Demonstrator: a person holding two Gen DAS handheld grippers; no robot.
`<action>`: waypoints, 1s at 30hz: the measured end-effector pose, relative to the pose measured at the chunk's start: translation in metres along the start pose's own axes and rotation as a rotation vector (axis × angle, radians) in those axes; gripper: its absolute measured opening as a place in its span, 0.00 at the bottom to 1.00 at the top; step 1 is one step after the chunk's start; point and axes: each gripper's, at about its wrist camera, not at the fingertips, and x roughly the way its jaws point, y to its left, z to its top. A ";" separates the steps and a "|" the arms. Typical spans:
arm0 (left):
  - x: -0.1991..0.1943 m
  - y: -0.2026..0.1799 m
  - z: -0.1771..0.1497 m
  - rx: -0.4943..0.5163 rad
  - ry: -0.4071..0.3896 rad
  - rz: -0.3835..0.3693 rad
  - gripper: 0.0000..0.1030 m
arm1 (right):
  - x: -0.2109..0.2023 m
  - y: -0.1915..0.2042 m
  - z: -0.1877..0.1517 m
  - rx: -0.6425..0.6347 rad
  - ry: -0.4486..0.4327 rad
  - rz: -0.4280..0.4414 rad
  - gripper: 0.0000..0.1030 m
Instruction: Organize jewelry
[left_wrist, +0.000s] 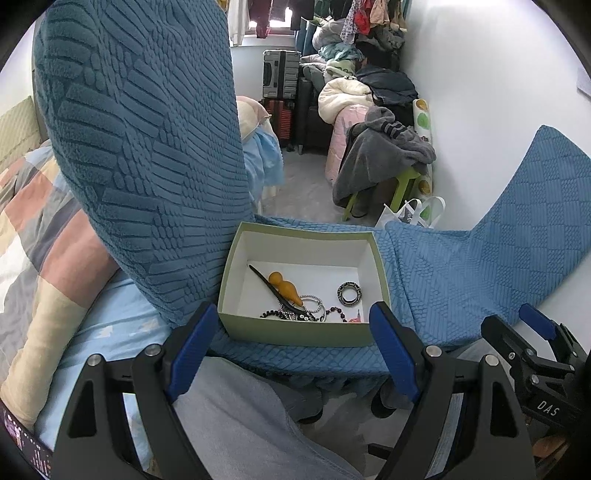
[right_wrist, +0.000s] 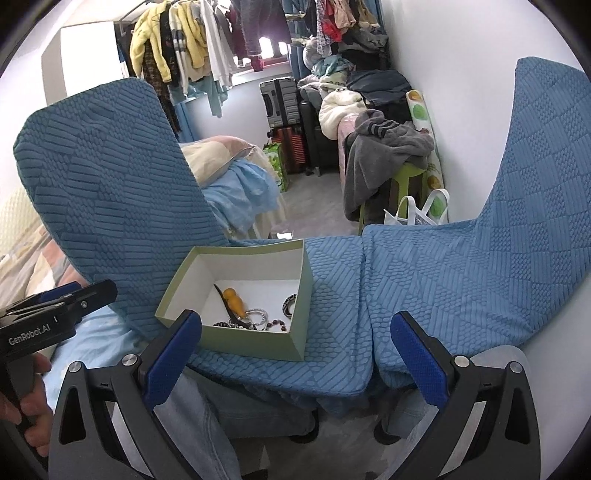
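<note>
You are seated before two chairs in blue textured covers, their seats (right_wrist: 406, 280) pushed together as the work surface in a cluttered bedroom. Nearest you, your jeans-clad legs (left_wrist: 236, 417) sit under the seat edge. Your left gripper (left_wrist: 295, 347) has its blue-padded jaws spread wide with nothing between them, poised just short of the near wall of the box. Your right gripper (right_wrist: 295, 363) is likewise wide and empty, over the seat's front edge, to the right of the box. The green box (left_wrist: 295, 334), white inside, rests on the left chair's seat, open-topped. Inside it, toward the near wall: an orange gourd-shaped piece (left_wrist: 285, 286) lying against a dark hair clip (left_wrist: 275, 291), silver bangles (left_wrist: 314, 302), a dark beaded strand (left_wrist: 334, 313), and a black-and-white patterned ring (left_wrist: 349, 293) apart on the right. Beyond, a bed with patchwork bedding (left_wrist: 40, 206) on the left, a grey garment over a green stool (right_wrist: 388, 155), suitcases (right_wrist: 280, 96), and hanging clothes (right_wrist: 184, 51) by the window.
</note>
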 end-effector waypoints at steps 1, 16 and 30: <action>0.000 -0.001 0.000 0.003 0.001 0.002 0.82 | 0.000 -0.001 0.000 0.005 0.000 0.002 1.00; 0.001 -0.004 -0.004 0.036 0.011 0.018 0.82 | -0.006 -0.007 -0.001 0.003 -0.020 -0.043 1.00; 0.005 -0.010 -0.008 0.055 0.029 -0.004 0.82 | -0.007 -0.014 -0.003 0.003 -0.018 -0.065 1.00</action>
